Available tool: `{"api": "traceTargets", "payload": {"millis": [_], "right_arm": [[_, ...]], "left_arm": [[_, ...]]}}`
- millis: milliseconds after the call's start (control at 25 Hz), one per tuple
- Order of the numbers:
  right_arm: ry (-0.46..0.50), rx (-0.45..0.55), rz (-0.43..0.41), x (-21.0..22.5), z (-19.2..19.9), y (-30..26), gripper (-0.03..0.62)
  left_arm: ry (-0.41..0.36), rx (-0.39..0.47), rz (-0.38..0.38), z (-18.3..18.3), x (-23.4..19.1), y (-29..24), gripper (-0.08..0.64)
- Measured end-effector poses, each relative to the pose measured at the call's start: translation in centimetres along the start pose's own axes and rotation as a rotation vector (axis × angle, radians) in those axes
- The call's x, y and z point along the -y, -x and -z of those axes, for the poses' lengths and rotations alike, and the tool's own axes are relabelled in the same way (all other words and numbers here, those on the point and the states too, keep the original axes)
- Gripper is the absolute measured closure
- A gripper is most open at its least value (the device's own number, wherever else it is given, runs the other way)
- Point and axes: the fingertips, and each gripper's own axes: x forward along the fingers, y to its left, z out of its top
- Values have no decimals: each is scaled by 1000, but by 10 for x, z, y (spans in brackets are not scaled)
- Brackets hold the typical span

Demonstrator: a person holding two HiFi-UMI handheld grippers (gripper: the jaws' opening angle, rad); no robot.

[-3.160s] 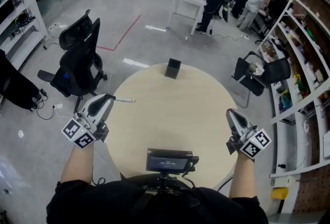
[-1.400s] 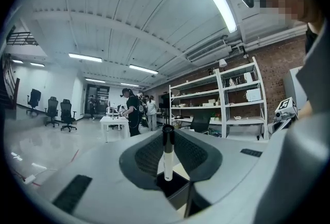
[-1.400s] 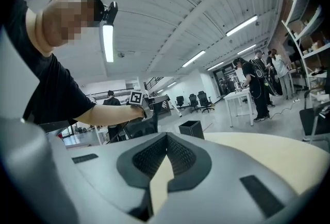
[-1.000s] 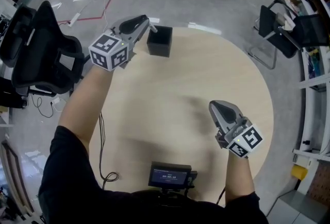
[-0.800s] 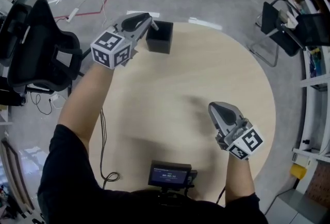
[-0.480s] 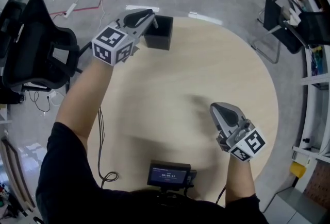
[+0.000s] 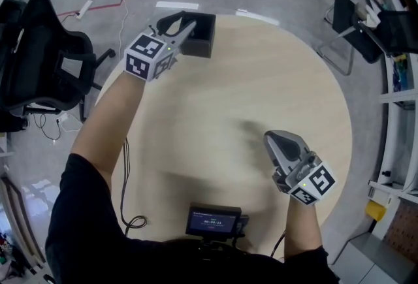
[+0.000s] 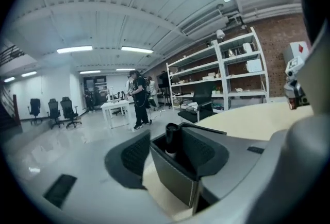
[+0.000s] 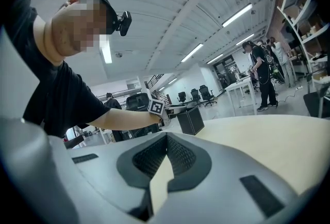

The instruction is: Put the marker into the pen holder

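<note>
The left gripper (image 7: 183, 21) is at the pen holder (image 7: 198, 47), its fingers spread either side of the holder's near corner. They have just been opening, and the marker (image 8: 171, 138) stands between them with neither pad pressing on it. The marker is inside the holder, roughly upright, its dark end showing above the rim.

The risk, as I judge it, lies in pulling away. The fingers straddle the holder's wall, so a slanted retreat could catch the rim and drag or tip the holder, which sits close to the edge of the table (image 7: 248, 87). A pad brushing the marker's top could also lever it against the wall.

The holder is a black square box, open at the top. The marker is the only thing visible in it, though its bottom is hidden.

Well to the right of the holder, the right gripper (image 7: 279, 140) hovers over the table, fingers pressed together at the tips, nothing between them.
</note>
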Motion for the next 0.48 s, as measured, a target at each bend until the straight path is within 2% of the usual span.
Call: {"api": "traceTargets", "payload": {"millis": [80, 120, 160, 240, 480], "right_arm": [[2, -2, 4, -3, -1, 3, 588], [3, -4, 9, -5, -2, 6, 588], [4, -5, 14, -7, -3, 9, 588], [8, -5, 27, -13, -11, 17, 589], [52, 18, 63, -42, -57, 46, 588]], "left_arm": [[71, -2, -34, -1, -10, -1, 216], [91, 2, -52, -4, -13, 0, 159], [102, 13, -66, -9, -15, 4, 130], [116, 52, -77, -25, -15, 17, 97], [148, 201, -20, -101, 12, 97, 117]]}}
